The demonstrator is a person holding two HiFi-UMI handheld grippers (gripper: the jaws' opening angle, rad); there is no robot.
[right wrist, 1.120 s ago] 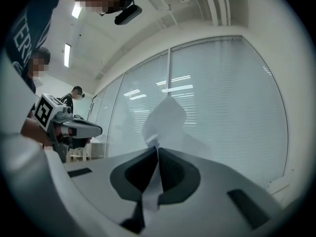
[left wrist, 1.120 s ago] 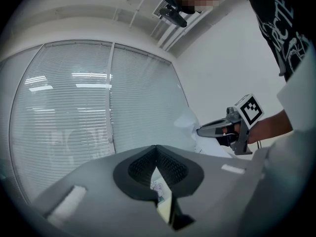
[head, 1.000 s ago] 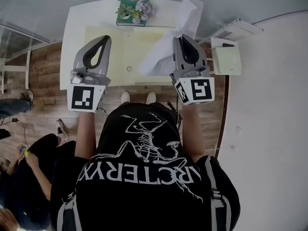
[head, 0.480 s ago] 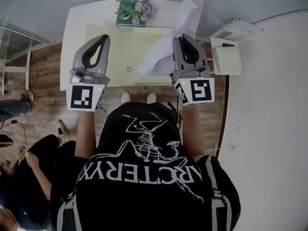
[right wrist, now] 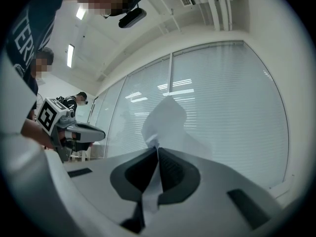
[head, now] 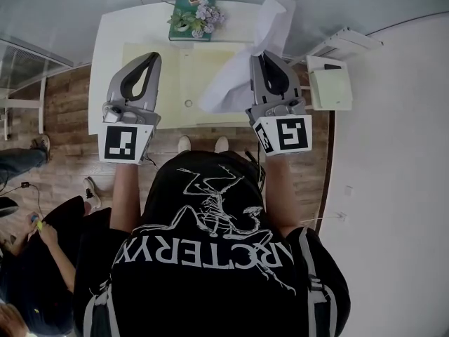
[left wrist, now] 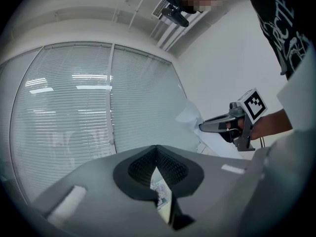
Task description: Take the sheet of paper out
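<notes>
The sheet of paper (head: pixel 238 69) is white, creased, and clamped in the right gripper (head: pixel 262 53). In the right gripper view, both jaws are pressed together on the sheet (right wrist: pixel 168 125). One part of it stands up above the jaw tips and a strip hangs down between the jaw bodies. In the head view, the sheet fans out ahead of and to the left of the right gripper. There it overlaps the right part of a pale yellow mat (head: pixel 175 76) and the right end of the white table (head: pixel 105 48).

The left gripper (head: pixel 149 55) is held level with the right one, well apart from the sheet. In the left gripper view, the left gripper (left wrist: pixel 156 148) has its jaw tips closed against each other with nothing between them. The gap below the tips shows only the tabletop.

A potted plant with pale flowers (head: pixel 196 16) stands at the far edge of the table. A white box (head: pixel 330 86) sits just beside the table's right end. Window blinds (left wrist: pixel 74 107) fill the background of both gripper views.
</notes>
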